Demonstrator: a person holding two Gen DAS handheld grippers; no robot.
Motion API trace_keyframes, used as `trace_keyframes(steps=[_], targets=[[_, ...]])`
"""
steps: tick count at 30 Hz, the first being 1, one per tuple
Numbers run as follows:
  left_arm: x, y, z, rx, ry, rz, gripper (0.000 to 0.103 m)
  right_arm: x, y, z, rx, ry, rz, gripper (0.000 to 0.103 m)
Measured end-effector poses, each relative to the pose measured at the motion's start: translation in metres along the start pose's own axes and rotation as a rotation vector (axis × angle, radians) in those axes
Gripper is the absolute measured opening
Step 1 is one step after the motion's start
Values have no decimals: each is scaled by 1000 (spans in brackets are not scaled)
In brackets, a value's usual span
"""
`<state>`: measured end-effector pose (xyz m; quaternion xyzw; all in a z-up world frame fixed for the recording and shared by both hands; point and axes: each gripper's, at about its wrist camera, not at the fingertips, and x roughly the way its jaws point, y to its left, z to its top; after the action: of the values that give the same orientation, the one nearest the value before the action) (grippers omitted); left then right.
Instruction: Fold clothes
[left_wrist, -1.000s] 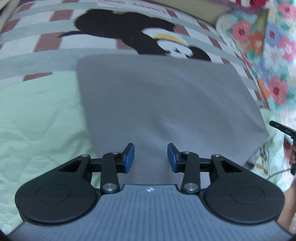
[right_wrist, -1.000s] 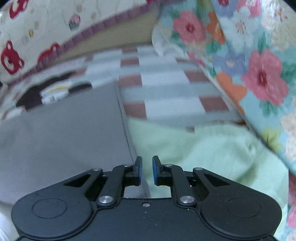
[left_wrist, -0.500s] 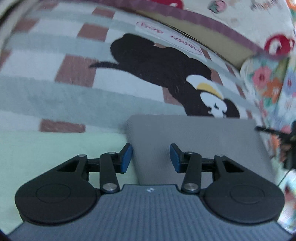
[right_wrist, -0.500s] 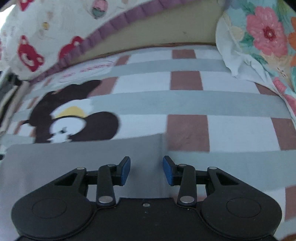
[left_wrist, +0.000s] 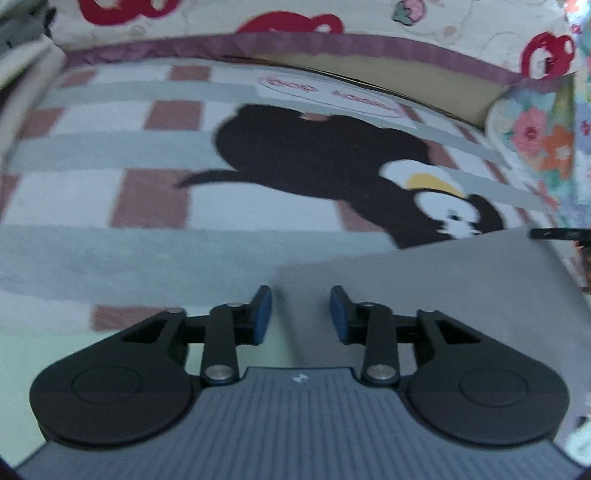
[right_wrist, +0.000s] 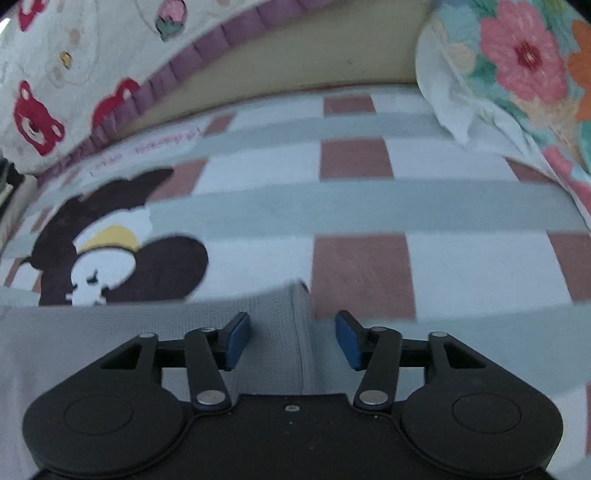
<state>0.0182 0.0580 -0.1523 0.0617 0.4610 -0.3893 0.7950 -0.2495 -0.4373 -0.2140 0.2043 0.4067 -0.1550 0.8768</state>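
Observation:
A folded grey garment (left_wrist: 443, 291) lies flat on the bed. Its far left corner sits between the blue pads of my left gripper (left_wrist: 300, 314), which is open and just above it. In the right wrist view the same grey garment (right_wrist: 147, 332) fills the lower left, and its far right corner lies between the pads of my right gripper (right_wrist: 291, 343), also open. Neither gripper holds cloth. The tip of the other gripper (left_wrist: 557, 234) shows at the right edge of the left wrist view.
The garment rests on a checked blanket (left_wrist: 92, 199) with a black cartoon figure (left_wrist: 332, 162). A bear-print pillow (right_wrist: 55, 74) with a purple trim lies at the back, a floral quilt (right_wrist: 524, 59) on the right. A pale green sheet (left_wrist: 22, 369) shows nearby.
Both grippers have travelled forward along the garment to its far corners. The right gripper went from nearly shut to wide open; the left stayed open.

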Motion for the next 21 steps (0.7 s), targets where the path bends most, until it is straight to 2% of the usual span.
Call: trace_keyframes(steps=[1,2,3,4,5,6,8,10,12,13,14,17,21], targets=[[2,1,0,4,-3,11,47,0,3,0,-15,-5,-2,60],[3,3,0,8,-5,23,49,0,6,-1,-31,-10,-4,59],[5,4,0,10,-5,24,50,0,9,-1,-46,-16,-6,53],[8,5,-2,6,3,-14,56,-1,12,-2,-61,-21,-8,39],[11,5,-4,2,12,-52,60,-1,15,-2,-76,-26,-10,31],[14,7,-6,-8,19,-85,60,-1,18,-2,-92,-31,-12,13],[17,14,-8,-75,12,-113,63,-1,24,-3,-122,-42,-16,13],[21,21,-6,-138,17,-157,61,-1,29,-4,-148,-51,-22,11],[23,22,-1,-155,43,-187,61,-2,30,-4,-147,-51,-41,11],[24,18,1,-139,56,-178,40,-2,30,-4,-146,-51,-50,11],[26,15,4,-124,70,-170,25,-2,30,-4,-145,-52,-60,10],[24,-1,5,-78,58,-164,13,-2,32,-5,-143,-52,-88,11],[15,-35,1,91,1,-82,12,-2,33,-5,-140,-53,-127,15]])
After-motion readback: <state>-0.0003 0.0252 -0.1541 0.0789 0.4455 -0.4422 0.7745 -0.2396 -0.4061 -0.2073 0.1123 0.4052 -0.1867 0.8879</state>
